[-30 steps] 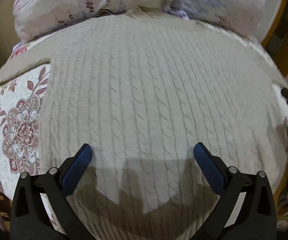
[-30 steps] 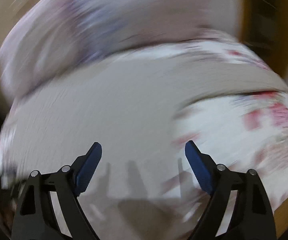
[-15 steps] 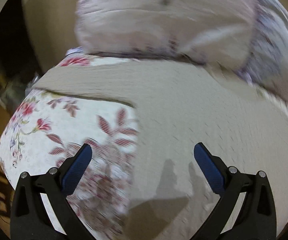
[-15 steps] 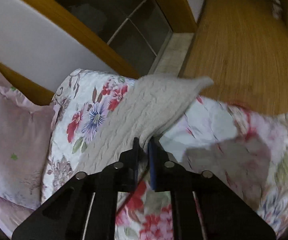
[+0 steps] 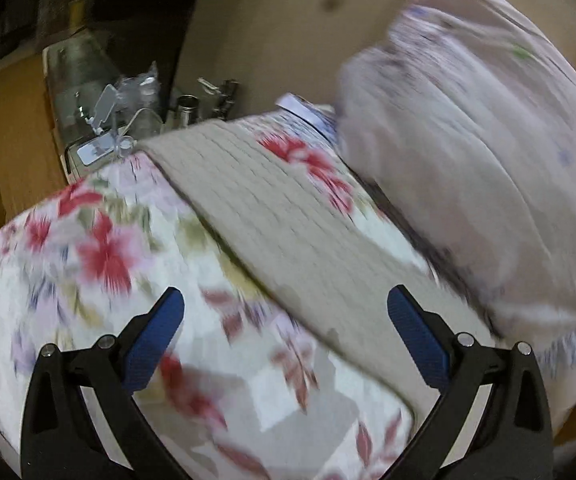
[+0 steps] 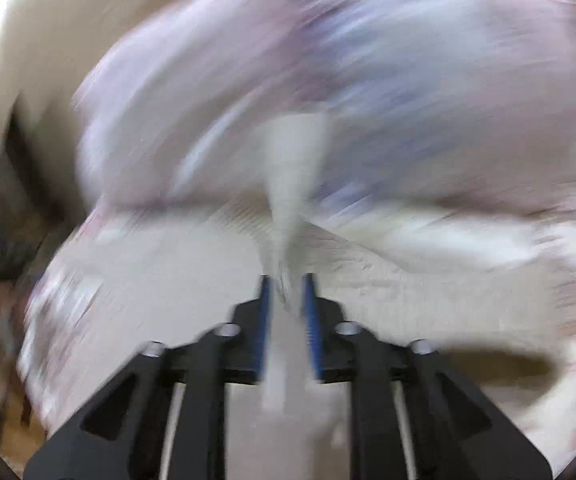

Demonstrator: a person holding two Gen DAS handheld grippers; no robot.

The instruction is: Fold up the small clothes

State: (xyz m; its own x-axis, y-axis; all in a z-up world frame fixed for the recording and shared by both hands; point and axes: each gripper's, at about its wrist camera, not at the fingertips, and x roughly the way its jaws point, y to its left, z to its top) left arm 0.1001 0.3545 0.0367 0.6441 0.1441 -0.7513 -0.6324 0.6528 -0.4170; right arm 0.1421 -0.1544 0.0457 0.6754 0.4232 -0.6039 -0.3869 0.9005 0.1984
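Right gripper [image 6: 287,292] nearly closed, pinching a strip of the beige knit sweater [image 6: 292,168] that rises between the blue pads [image 6: 265,308] — badly blurred. Left gripper [image 5: 286,322] spread wide, holding nothing, hovering over the floral bedspread [image 5: 100,248]. Sleeve of the sweater [image 5: 272,216] lying diagonally across the bedspread, just ahead of the pads. Pale pillow [image 5: 468,160] to the right — cluttered nightstand [image 5: 100,136] beyond the bed's edge.

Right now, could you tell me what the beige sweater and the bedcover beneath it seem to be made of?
The beige sweater looks like knitted yarn, probably wool or acrylic: matte, with raised ribbed rows. The floral bedcover appears to be printed woven fabric, possibly quilted cotton; motion blur hides its texture.
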